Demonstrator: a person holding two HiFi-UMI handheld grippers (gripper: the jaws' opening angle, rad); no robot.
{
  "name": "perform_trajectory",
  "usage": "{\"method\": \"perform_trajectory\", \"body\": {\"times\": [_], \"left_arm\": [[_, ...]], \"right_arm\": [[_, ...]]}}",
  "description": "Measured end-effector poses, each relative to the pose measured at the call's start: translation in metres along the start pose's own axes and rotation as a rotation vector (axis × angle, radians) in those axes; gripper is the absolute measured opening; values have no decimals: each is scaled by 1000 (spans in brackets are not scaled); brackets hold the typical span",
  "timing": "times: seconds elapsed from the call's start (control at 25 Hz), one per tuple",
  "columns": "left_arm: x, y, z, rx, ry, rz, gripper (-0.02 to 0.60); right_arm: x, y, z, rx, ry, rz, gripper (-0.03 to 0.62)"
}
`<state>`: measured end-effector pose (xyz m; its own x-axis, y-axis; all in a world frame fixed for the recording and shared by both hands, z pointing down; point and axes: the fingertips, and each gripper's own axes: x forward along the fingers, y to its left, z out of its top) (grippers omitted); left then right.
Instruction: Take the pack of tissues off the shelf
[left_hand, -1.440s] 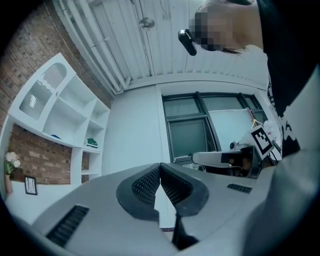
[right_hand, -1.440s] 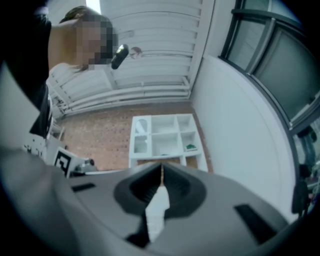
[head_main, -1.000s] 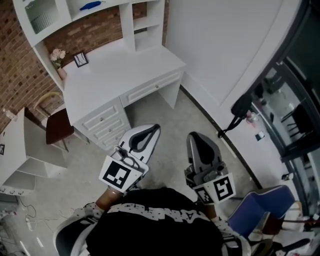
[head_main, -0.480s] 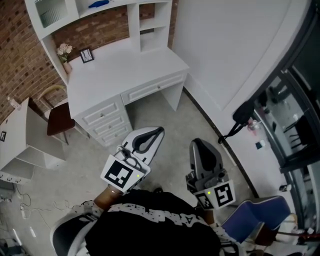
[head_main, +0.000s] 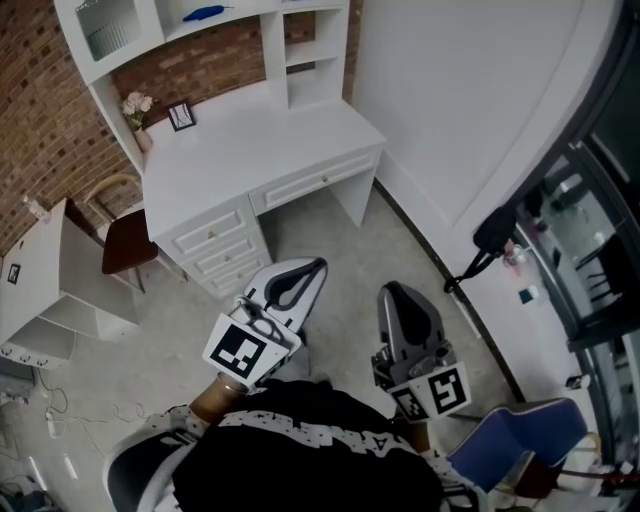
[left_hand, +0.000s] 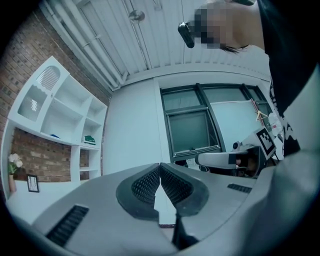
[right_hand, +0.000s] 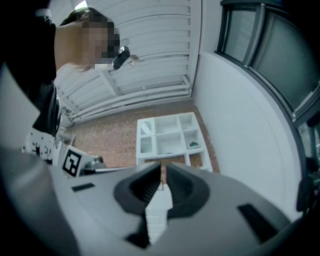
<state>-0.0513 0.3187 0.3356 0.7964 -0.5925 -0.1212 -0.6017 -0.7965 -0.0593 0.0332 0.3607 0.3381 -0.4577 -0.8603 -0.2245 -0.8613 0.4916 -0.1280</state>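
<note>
A white desk with a shelf unit stands against the brick wall, well ahead of both grippers. A small green pack lies in a narrow right-hand compartment of that shelf unit; the same green pack shows small in the right gripper view. I cannot make it out in the head view. My left gripper is held low over the floor, shut and empty, its pads meeting in the left gripper view. My right gripper hangs beside it, also shut with nothing in it.
A blue object lies on an upper shelf. A flower vase and a small picture frame stand on the desk. A brown chair and a white cabinet are at the left. A blue chair is behind at the right.
The desk and shelves have drifted slightly right and down in the head view as the head camera shifts. Both grippers keep their places and stay shut.
</note>
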Motion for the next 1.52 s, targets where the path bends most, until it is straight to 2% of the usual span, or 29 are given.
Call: {"method": "perform_trajectory", "body": {"times": [0.2,0.36,1.2,1.52], "left_arm": [[17,1,2,-3,-24,-47,37],[33,10,2,-8,-46,-57,37],[86,107,-15,-27,-49,-11,37],[91,146,-18,-36,-61,10,37]], "right_arm": [[4,-12,5,-8,-11,-35,34],[13,-25,5,-22,-10,-47,35],[117,-68,-6,-33,0,-3,35],[156,-69,-12,-49,5,24,41]]}}
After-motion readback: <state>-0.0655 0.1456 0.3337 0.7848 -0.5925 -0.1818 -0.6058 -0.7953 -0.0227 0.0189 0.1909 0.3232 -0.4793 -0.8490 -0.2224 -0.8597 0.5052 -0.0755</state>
